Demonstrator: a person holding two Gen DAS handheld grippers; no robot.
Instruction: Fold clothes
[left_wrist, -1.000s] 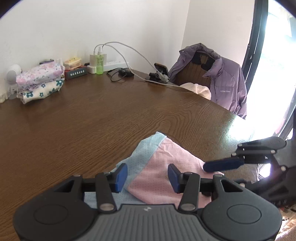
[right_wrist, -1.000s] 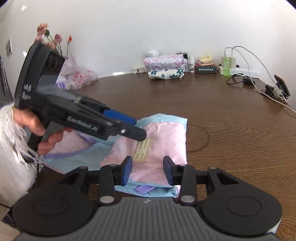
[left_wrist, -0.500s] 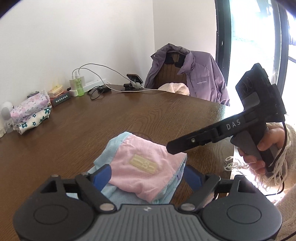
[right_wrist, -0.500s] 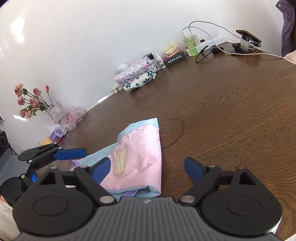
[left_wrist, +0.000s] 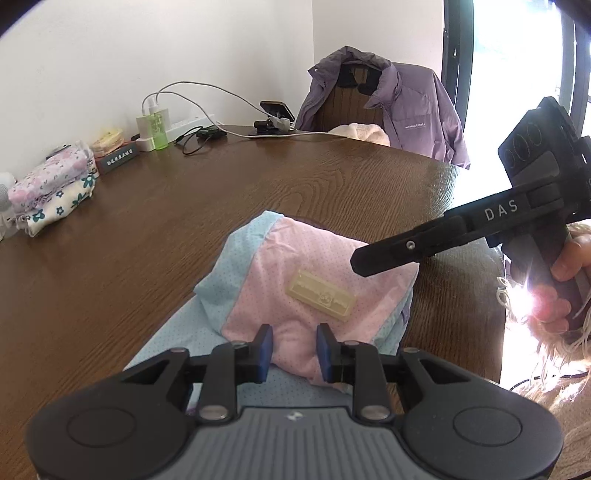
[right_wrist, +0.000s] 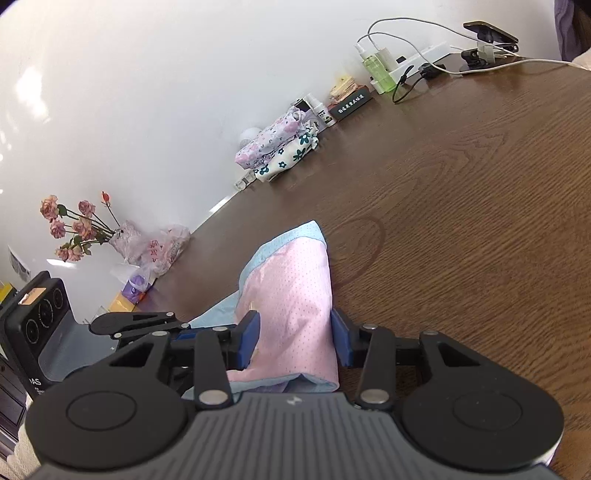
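Half a second ago both of our claws stood spread wide over the cloth; now each has narrowed around it. We have a small pink-and-blue garment (left_wrist: 314, 280) lying partly folded on the near part of the brown table (left_wrist: 155, 229), close to the table edge on our side, its pale label facing up.

We judge the garment light, thin and limp: it will sag and slide off itself as soon as one side is let go, and it bunches instead of holding a crease. Nothing about it looks fragile. Good places to take hold seem to be the doubled edges and corners, where several layers stack, not the single blue layer that trails flat on the wood.

On our left, the left gripper (left_wrist: 293, 349) is partly closed with a hump of the pink cloth between its blue pads. The pads look close to the fabric on both sides, but we cannot tell whether they truly pinch it.

On our right, the right gripper (right_wrist: 295, 341) is held wider, its pads flanking the folded pink end. The cloth fills most of the gap, and the right pad seems to sit just beside the fold; again we cannot say whether it is clamped or merely bracketing the cloth.
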